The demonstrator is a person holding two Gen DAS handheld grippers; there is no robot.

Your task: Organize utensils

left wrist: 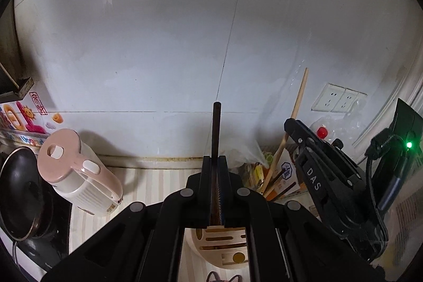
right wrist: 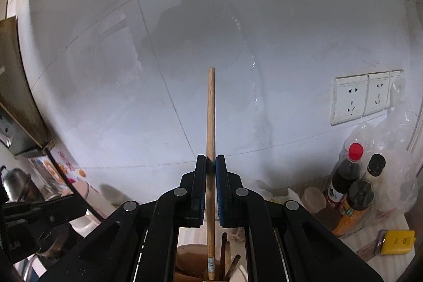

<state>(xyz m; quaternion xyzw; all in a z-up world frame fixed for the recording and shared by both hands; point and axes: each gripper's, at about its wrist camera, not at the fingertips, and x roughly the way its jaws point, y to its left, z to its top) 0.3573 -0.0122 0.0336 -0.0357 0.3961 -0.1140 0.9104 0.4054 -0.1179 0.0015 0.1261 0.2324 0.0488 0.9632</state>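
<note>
Tiled wall behind: left tongs (left wrist: 217, 163) pinch a dark chopstick (left wrist: 216, 128) pointing twelve o'clock, slotted holder (left wrist: 222, 242) at six; right tongs (right wrist: 210, 163) pinch a wooden chopstick (right wrist: 210, 118).

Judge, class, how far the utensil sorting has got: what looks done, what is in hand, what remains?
Done: some dark sticks already stand in a brown container. In hand: the left gripper is shut on a dark chopstick above a cream slotted holder; the right gripper is shut on a light wooden chopstick, its lower end over that container. Left: both chopsticks remain gripped, not yet released.
</note>
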